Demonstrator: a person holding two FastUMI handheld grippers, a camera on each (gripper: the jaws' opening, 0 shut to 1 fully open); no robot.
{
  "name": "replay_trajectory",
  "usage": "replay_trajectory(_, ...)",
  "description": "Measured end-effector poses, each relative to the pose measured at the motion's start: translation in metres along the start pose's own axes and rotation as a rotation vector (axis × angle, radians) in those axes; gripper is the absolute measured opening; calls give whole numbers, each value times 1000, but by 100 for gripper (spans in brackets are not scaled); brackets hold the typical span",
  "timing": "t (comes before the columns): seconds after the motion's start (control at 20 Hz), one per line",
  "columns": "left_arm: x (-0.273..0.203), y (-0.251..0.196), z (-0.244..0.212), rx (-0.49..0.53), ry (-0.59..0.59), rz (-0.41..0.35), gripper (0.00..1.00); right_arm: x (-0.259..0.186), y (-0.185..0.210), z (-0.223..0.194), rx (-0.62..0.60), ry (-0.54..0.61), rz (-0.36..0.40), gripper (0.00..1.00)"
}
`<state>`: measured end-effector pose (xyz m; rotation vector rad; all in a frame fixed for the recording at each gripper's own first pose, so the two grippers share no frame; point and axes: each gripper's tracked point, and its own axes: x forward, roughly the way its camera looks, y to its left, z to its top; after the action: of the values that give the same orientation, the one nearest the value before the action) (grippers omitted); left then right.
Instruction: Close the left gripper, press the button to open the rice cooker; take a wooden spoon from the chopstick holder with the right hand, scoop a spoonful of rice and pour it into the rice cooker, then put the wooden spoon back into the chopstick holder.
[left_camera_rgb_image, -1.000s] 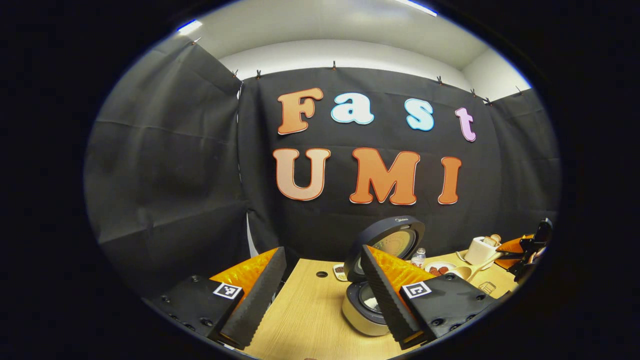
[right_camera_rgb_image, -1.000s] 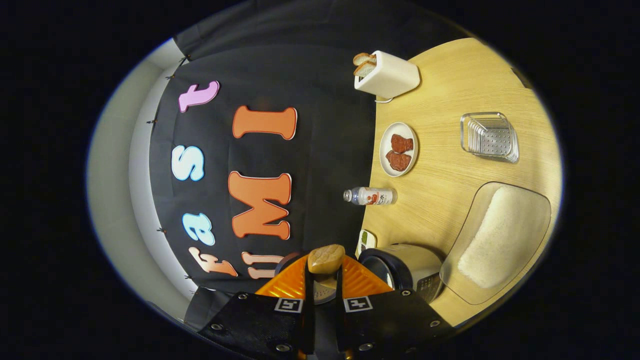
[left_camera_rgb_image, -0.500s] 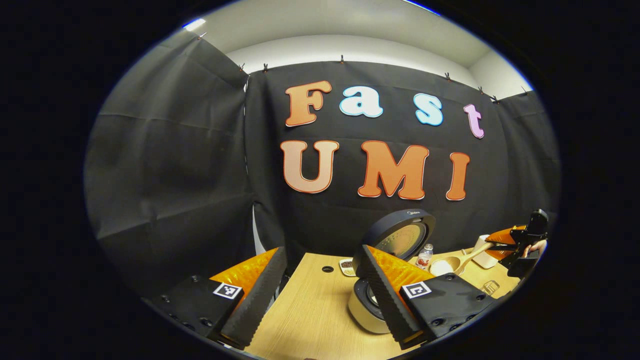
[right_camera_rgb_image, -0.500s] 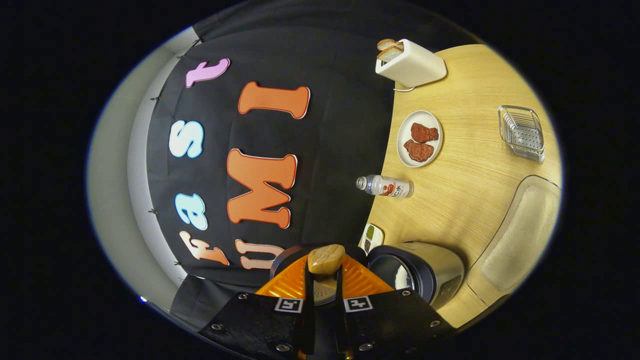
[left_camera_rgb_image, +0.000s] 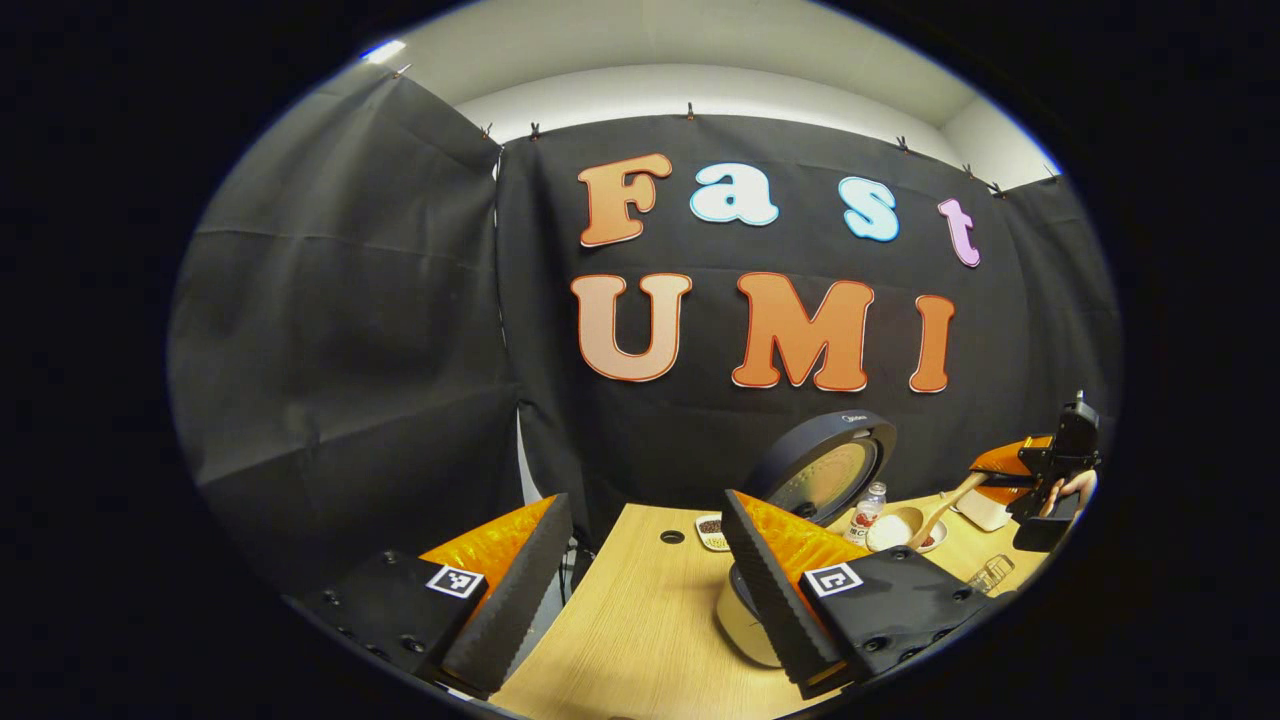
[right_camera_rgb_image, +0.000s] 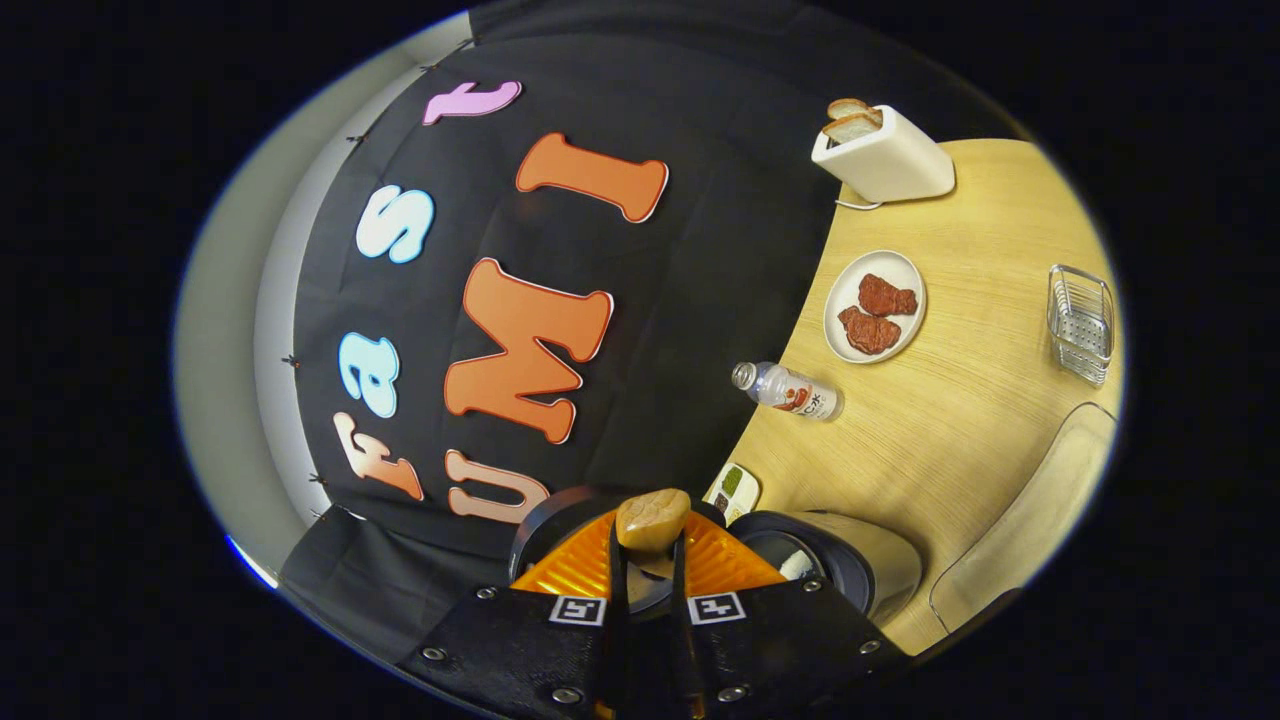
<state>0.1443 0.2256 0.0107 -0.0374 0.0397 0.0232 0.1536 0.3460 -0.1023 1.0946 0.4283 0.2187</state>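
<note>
The rice cooker (left_camera_rgb_image: 745, 625) stands on the wooden table (left_camera_rgb_image: 640, 640) with its round dark lid (left_camera_rgb_image: 828, 470) swung up. My left gripper (left_camera_rgb_image: 640, 600) is open and holds nothing; its right finger covers part of the cooker. At the far right of the left gripper view, a hand holds my right gripper (left_camera_rgb_image: 990, 478), shut on the wooden spoon (left_camera_rgb_image: 940, 505), which reaches toward the cooker. In the right gripper view, which is rolled sideways, the right gripper (right_camera_rgb_image: 648, 540) clamps the spoon (right_camera_rgb_image: 652, 520) above the open cooker (right_camera_rgb_image: 860, 565). Whether rice lies in the spoon's bowl is hidden.
A white toaster (right_camera_rgb_image: 885, 160) with bread, a plate of meat (right_camera_rgb_image: 875, 305), a small bottle (right_camera_rgb_image: 790, 390) and a little seasoning dish (right_camera_rgb_image: 732, 485) line the back of the table. A metal wire holder (right_camera_rgb_image: 1082, 320) and the clear rice tray (right_camera_rgb_image: 1030, 540) sit nearer the front.
The right gripper has carried the spoon away from the rice tray toward the cooker, tilting as it went. The left gripper stayed open and drifted left, so the cooker sits farther right in its view.
</note>
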Motion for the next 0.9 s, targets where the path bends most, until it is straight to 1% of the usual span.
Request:
replay_trajectory(0.1,2,1,1,4,-1,3,98,1,6,0,-28,-4,12,16)
replay_trajectory(0.35,6,4,3,7,-4,7,98,2,16,0,-151,-24,19,16)
replay_trajectory(0.6,5,7,4,7,-5,15,98,3,22,-4,-165,-13,43,15)
replay_trajectory(0.9,5,6,3,14,-6,16,98,2,26,-5,-263,-28,45,15)
